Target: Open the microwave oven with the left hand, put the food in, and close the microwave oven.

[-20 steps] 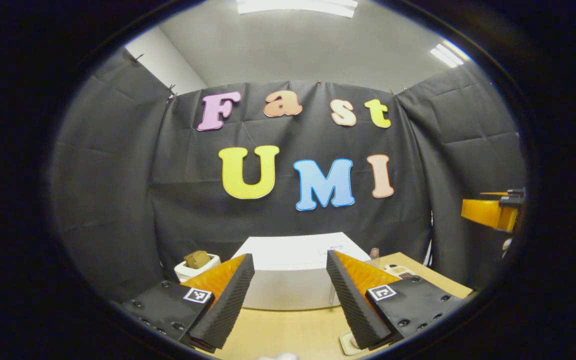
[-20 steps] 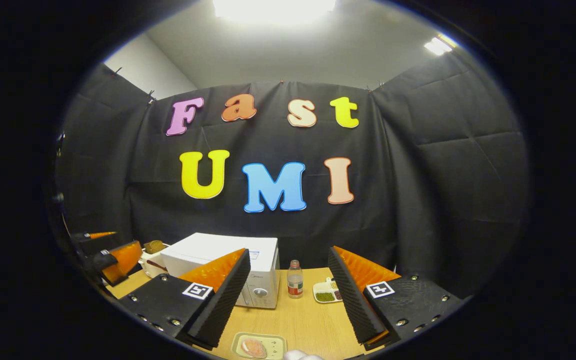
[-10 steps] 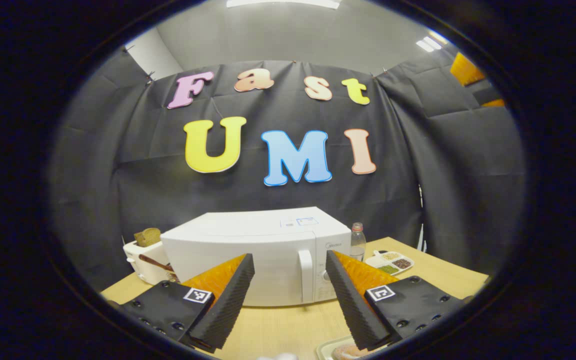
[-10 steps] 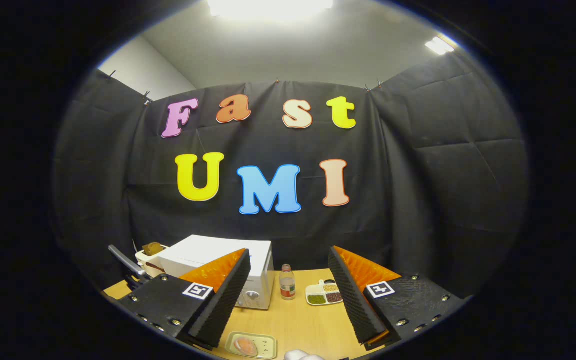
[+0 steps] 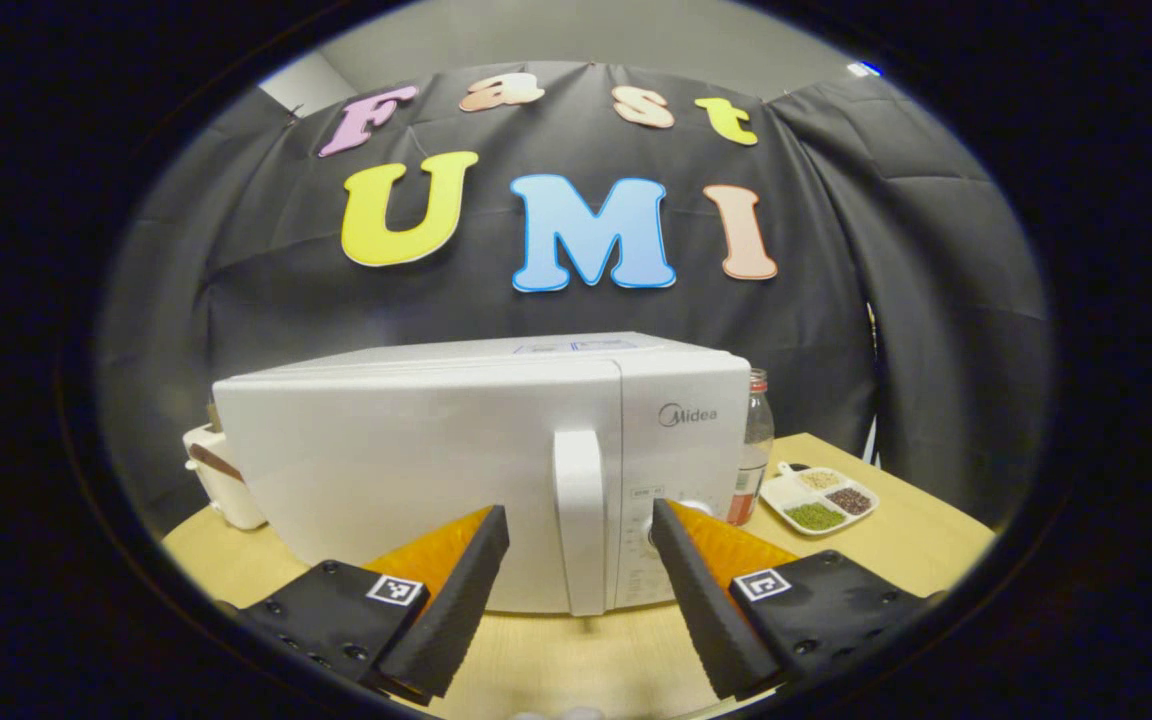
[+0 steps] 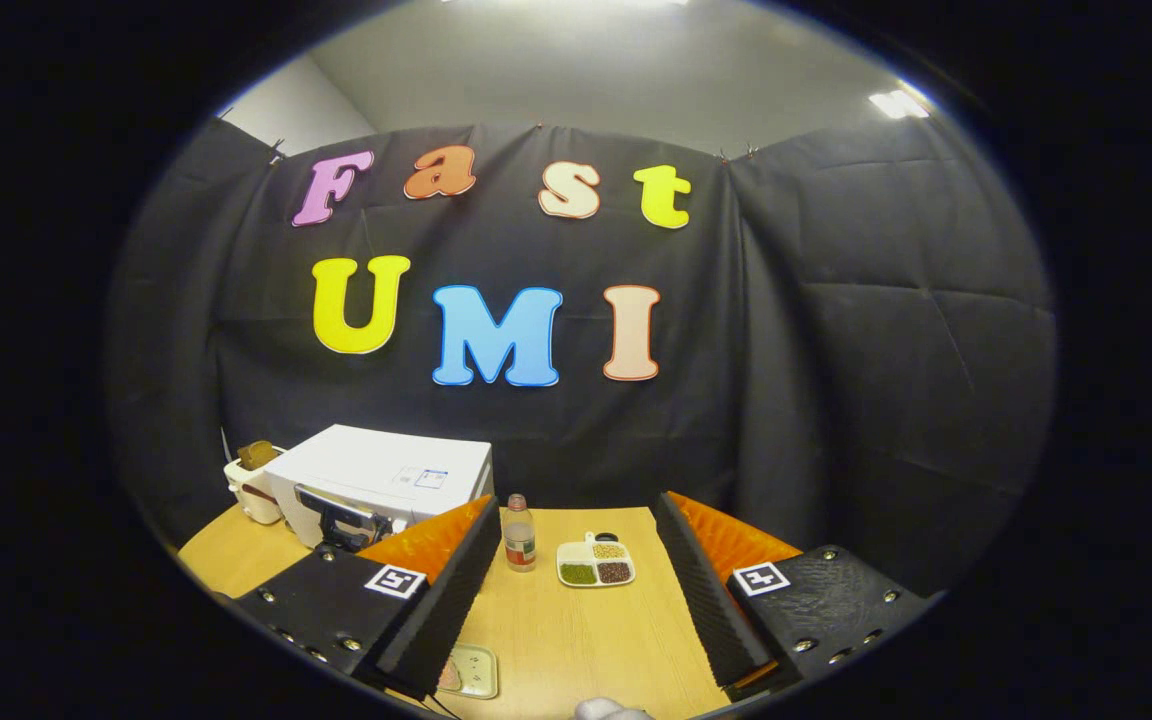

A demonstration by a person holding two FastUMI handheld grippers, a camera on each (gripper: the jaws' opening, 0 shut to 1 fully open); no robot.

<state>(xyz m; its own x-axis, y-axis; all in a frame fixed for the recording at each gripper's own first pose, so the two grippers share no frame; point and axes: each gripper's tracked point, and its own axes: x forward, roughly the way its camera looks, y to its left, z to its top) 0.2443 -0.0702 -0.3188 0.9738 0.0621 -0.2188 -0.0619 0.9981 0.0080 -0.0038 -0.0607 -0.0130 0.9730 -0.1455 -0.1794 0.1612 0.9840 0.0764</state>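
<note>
The white microwave [image 5: 416, 470] stands shut right in front of my left gripper [image 5: 576, 600]. Its upright door handle [image 5: 581, 520] lines up with the gap between the open fingers, a short way ahead; nothing is gripped. In the right gripper view the microwave [image 6: 386, 470] sits at the back left, with the left gripper [image 6: 336, 512] at its front. The food lies on a small tray [image 6: 476, 672] at the table's near edge, partly hidden behind a finger of my right gripper [image 6: 576, 600], which hangs open and empty above the table.
A bottle [image 5: 756, 440] and a divided dish of grains [image 5: 821, 495] stand right of the microwave. A white toaster with bread [image 6: 251, 480] sits to its left. The wooden table [image 6: 586, 630] ends near the black cloth walls.
My left gripper has come down and much closer to the microwave, so the door handle now sits between its fingers in view. The right gripper has tilted down and drifted slightly.
</note>
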